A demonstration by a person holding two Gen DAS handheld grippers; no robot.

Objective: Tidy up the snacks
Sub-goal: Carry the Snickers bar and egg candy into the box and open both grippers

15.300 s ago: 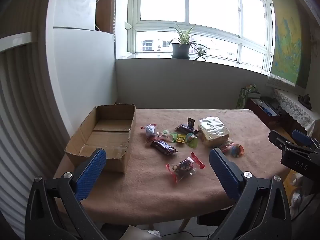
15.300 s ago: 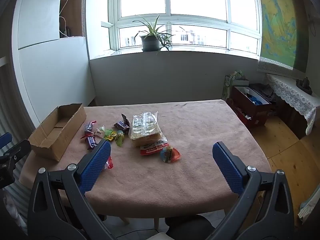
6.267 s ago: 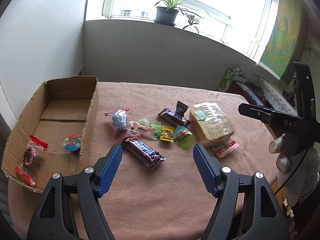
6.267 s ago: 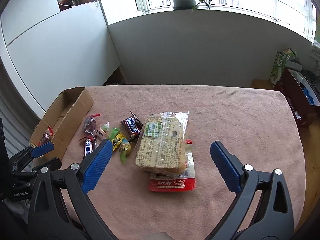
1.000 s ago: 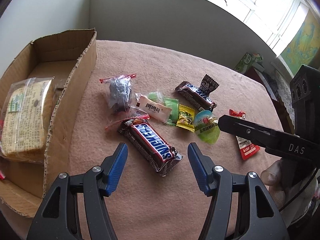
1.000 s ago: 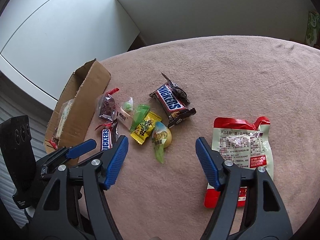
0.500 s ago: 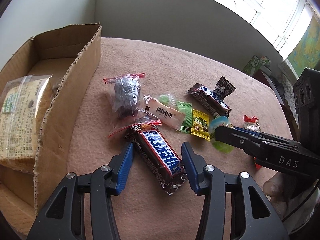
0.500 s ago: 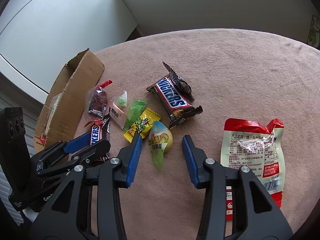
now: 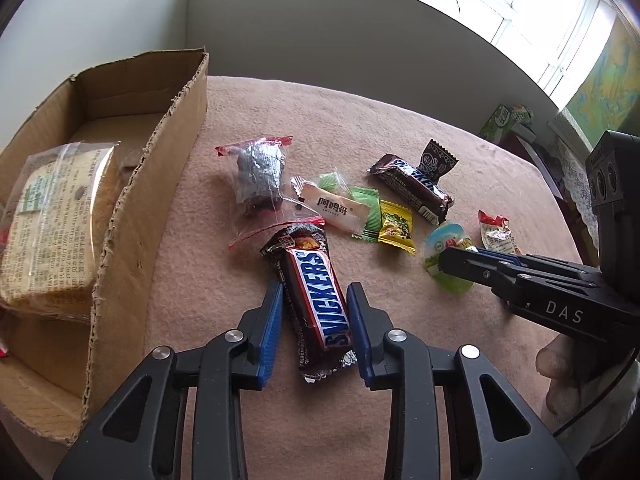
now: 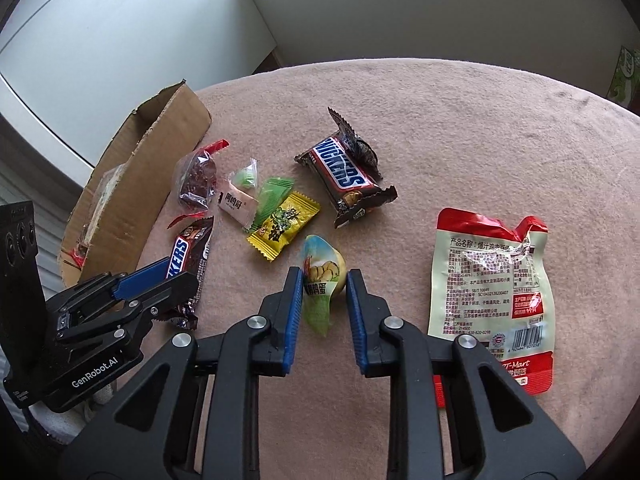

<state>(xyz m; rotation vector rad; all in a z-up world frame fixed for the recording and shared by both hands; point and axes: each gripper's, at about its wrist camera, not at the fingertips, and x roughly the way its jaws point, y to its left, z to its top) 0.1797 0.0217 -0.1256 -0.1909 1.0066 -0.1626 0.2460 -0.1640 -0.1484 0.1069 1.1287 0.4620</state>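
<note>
My left gripper (image 9: 315,307) is closed around a Snickers bar (image 9: 314,295) that lies on the pink tablecloth; its blue pads (image 9: 271,320) press both sides. My right gripper (image 10: 322,295) is closed on a round green-and-yellow egg snack (image 10: 323,276), also on the cloth. The cardboard box (image 9: 160,152) stands at the left with a wrapped bread pack (image 9: 52,216) inside. In the right wrist view the left gripper (image 10: 156,280) shows at the left with its Snickers bar (image 10: 188,256).
Loose snacks lie between: a second Snickers bar (image 10: 344,172), a yellow candy (image 10: 284,220), a green candy (image 10: 272,196), a white candy (image 10: 236,202), a clear bag of dark sweets (image 10: 196,178) and a red-and-white pouch (image 10: 492,296). The table edge curves off at the right.
Both grippers have moved down and forward and closed: the left on the Snickers bar, the right on the egg snack. Earlier the bread pack went into the box.
</note>
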